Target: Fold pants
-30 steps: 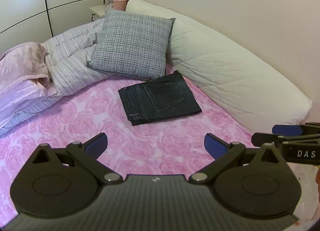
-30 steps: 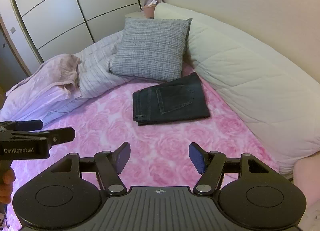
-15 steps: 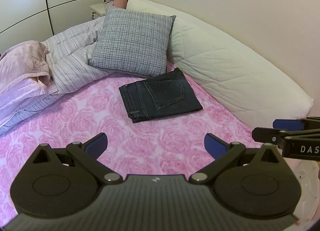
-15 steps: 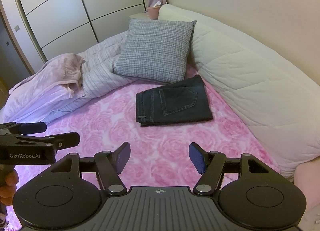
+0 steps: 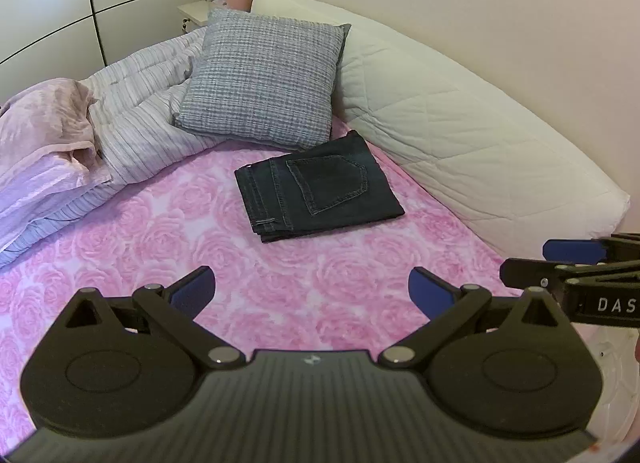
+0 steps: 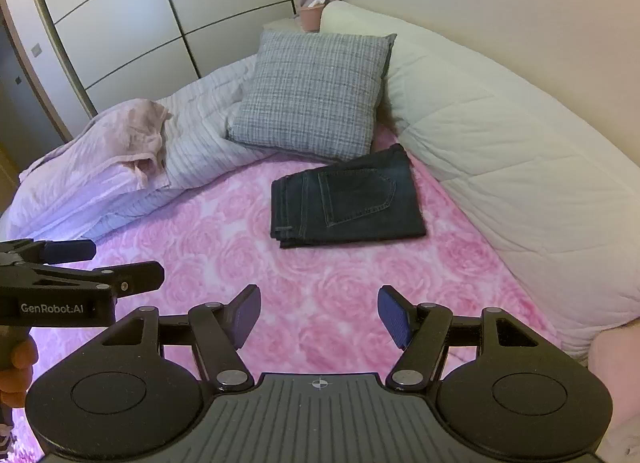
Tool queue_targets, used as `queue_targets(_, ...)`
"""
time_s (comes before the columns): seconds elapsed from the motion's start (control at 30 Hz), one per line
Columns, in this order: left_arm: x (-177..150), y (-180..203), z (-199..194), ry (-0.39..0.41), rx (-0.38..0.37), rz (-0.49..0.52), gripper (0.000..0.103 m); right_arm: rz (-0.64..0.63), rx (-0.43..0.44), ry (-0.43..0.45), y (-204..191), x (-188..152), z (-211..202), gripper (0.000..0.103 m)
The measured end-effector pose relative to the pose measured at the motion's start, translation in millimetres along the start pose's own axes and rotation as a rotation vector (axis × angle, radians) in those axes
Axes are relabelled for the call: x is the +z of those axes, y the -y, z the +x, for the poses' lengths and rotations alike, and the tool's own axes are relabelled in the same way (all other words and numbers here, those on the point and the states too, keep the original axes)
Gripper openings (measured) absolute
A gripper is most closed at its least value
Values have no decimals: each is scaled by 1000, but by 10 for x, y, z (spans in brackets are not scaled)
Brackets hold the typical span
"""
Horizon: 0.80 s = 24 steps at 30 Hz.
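Dark denim pants (image 5: 318,187) (image 6: 346,199) lie folded in a compact rectangle on the pink rose-patterned bedspread (image 5: 280,283) (image 6: 320,271), a back pocket facing up. My left gripper (image 5: 312,291) hovers open over the bedspread well short of the pants, nothing between its blue pads. My right gripper (image 6: 320,313) is likewise open and empty, held back from the pants. Each gripper shows at the edge of the other's view: the right gripper (image 5: 560,263) at the right, the left gripper (image 6: 100,267) at the left with a hand on its handle.
A grey checked cushion (image 5: 264,79) (image 6: 316,95) leans just behind the pants. A long white quilted bolster (image 5: 460,131) (image 6: 500,151) runs along the wall at right. A striped duvet (image 5: 132,123) and pink blanket (image 5: 44,123) are heaped at left, wardrobe doors (image 6: 140,23) beyond.
Both views shift slightly, with the pants and cushion sitting a little higher in frame than before. The pants lie unchanged and both grippers stay open.
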<state>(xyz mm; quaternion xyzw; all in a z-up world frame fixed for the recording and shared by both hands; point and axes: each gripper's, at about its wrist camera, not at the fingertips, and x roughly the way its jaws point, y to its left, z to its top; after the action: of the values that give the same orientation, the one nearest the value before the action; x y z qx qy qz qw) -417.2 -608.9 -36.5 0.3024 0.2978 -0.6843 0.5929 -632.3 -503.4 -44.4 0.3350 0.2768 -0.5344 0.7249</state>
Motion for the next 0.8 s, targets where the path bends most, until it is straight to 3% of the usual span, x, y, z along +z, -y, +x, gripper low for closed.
queue_targets(0.8,196,316,342,-44,1,3,102,0,11,-36,385,182,184,62)
